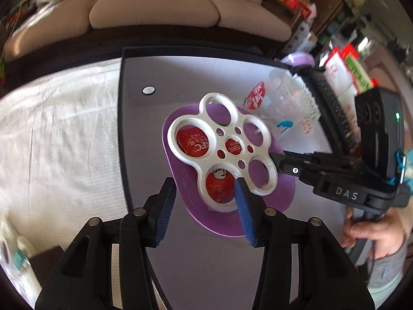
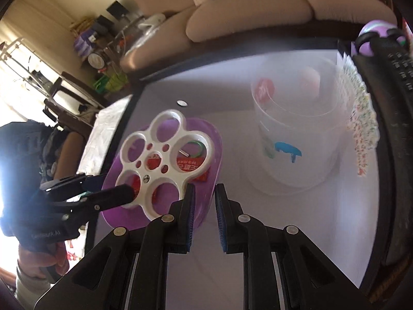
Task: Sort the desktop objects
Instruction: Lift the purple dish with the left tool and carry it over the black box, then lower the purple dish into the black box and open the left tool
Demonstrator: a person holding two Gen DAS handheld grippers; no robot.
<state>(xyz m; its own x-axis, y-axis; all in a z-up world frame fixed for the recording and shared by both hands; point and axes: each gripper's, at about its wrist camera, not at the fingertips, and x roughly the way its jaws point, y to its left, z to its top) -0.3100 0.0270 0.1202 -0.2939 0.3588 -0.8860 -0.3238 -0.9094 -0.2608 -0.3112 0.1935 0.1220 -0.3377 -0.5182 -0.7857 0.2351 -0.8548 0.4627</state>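
A white flower-shaped tray with round holes (image 1: 227, 144) lies across a purple bowl (image 1: 273, 193) on the grey table. Red KFC sauce packets (image 1: 192, 143) show through its holes. It also shows in the right wrist view (image 2: 165, 160) over the purple bowl (image 2: 211, 149), with a green ring (image 2: 195, 146) and a red packet inside. My left gripper (image 1: 204, 201) is open, its right finger at the tray's near lobe. My right gripper (image 2: 204, 204) has its jaws a small gap apart, touching the tray's edge with its left finger; in the left wrist view its tip (image 1: 277, 159) meets the tray's right side.
A clear plastic tub (image 2: 296, 134) with red and blue printing stands right of the bowl. A dark keyboard (image 2: 397, 82) and a patterned cloth (image 2: 361, 118) lie at the table's right edge. A white cloth (image 1: 59, 134) covers the surface left of the table. A sofa (image 1: 155, 7) stands behind.
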